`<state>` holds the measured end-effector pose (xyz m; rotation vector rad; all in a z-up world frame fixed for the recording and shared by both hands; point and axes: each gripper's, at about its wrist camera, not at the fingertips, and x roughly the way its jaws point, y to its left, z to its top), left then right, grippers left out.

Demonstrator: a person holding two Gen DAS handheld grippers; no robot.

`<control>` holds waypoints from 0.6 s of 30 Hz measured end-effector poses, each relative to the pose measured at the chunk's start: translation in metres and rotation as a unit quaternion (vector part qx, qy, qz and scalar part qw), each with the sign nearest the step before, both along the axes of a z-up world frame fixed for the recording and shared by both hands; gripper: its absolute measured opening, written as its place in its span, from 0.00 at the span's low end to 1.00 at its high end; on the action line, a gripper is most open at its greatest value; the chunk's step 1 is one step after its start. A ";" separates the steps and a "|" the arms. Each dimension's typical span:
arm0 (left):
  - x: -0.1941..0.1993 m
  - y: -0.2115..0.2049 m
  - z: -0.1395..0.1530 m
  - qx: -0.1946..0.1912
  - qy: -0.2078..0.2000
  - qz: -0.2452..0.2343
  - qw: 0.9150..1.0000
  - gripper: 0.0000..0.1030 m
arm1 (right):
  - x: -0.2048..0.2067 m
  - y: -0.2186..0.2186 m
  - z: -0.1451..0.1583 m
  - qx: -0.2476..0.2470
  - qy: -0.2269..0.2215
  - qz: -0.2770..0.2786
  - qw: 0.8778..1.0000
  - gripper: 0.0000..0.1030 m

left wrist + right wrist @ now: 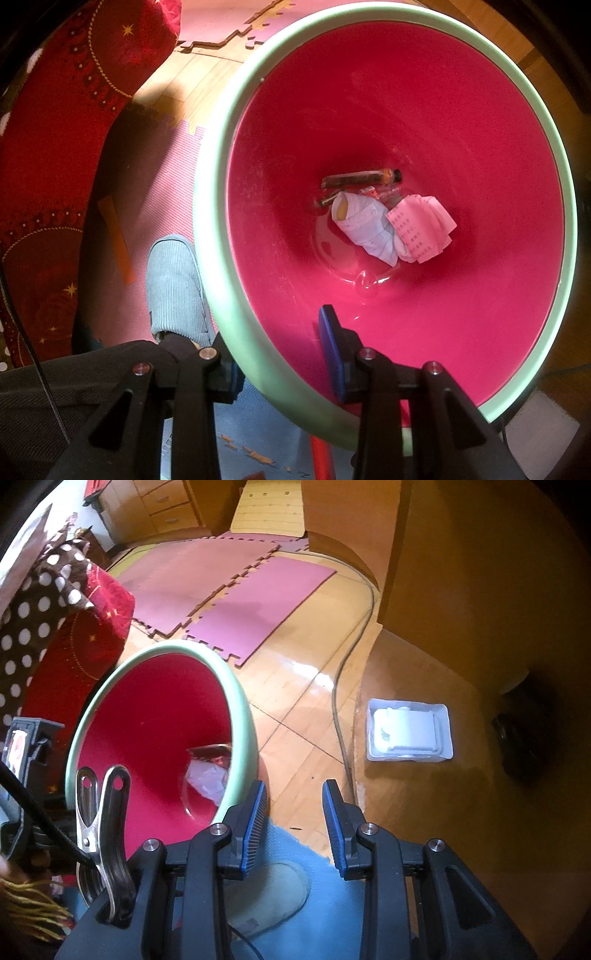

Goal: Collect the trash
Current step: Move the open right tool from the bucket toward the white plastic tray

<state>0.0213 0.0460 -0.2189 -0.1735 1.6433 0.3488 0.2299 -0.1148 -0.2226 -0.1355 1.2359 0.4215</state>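
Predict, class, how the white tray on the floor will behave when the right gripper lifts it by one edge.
The white tray looks thin-walled and moulded, so it is probably very light. Its rim may flex or crush under the pads. It lies flat, so rolling is unlikely, but held by one edge it could tilt.

The left gripper [286, 354] is pointed straight down, and its blue-padded jaws are clamped on the pale green rim of the red-lined bin [221, 325], one pad inside the wall and one outside. The right gripper [294, 821] is angled steeply downward; its jaws are held apart with nothing between them. A grey ribbed slipper [173, 288] on the person's foot is seen below the left gripper.
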 end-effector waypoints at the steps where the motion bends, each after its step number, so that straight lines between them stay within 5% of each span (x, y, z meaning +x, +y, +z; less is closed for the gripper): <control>1: 0.000 0.000 0.000 0.000 0.000 0.000 1.000 0.35 | 0.000 -0.001 -0.001 -0.001 0.000 -0.002 1.000 0.31; 18: 0.001 -0.001 0.000 0.000 -0.001 -0.001 1.000 0.35 | 0.015 -0.016 -0.021 -0.022 0.007 -0.036 0.999 0.31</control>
